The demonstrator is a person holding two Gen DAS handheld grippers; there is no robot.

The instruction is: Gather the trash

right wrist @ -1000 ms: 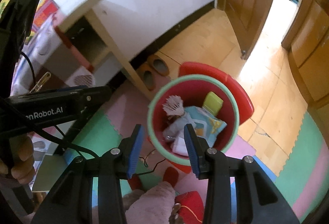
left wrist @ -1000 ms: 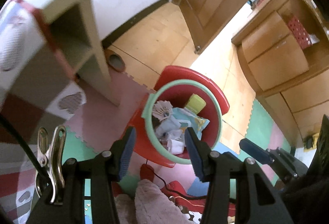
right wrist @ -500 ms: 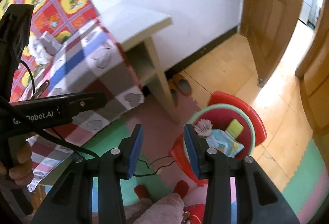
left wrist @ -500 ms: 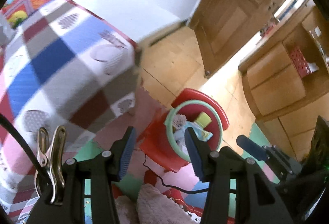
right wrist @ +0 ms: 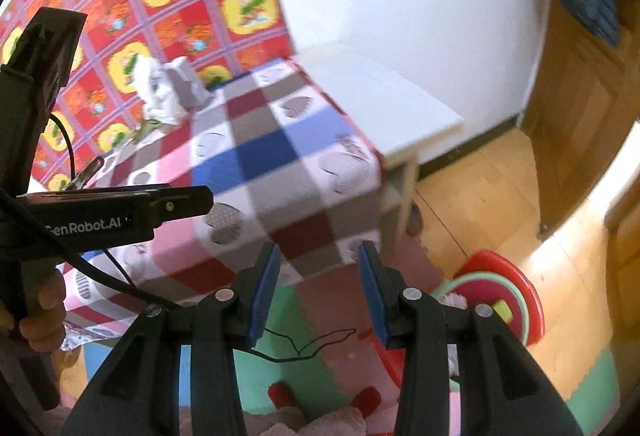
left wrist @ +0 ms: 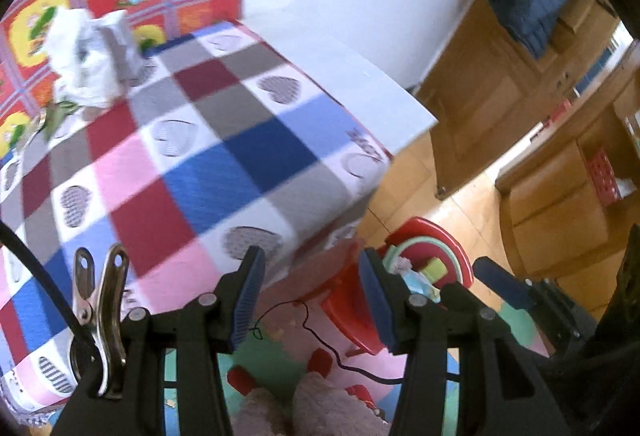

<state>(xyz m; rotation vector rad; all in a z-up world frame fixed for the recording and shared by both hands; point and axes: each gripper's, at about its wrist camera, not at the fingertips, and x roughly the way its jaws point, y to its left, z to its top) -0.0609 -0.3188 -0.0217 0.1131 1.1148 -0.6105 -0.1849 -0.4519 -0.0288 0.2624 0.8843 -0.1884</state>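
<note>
A crumpled white paper wad with a grey box beside it lies at the far end of the checkered tablecloth; it also shows in the right wrist view. The red bin with a green rim stands on a red stool on the floor, holding several pieces of trash; it also shows in the right wrist view. My left gripper is open and empty, over the table's near corner. My right gripper is open and empty, beside the table's edge.
A white side shelf adjoins the table. Wooden door and wooden cabinets stand at right. Foam floor mats and a thin black cable lie below. A green scrap lies near the wad.
Both grippers have swung up and left, away from the bin toward the table top. The paper wad has come into view. Both stayed open and empty.
</note>
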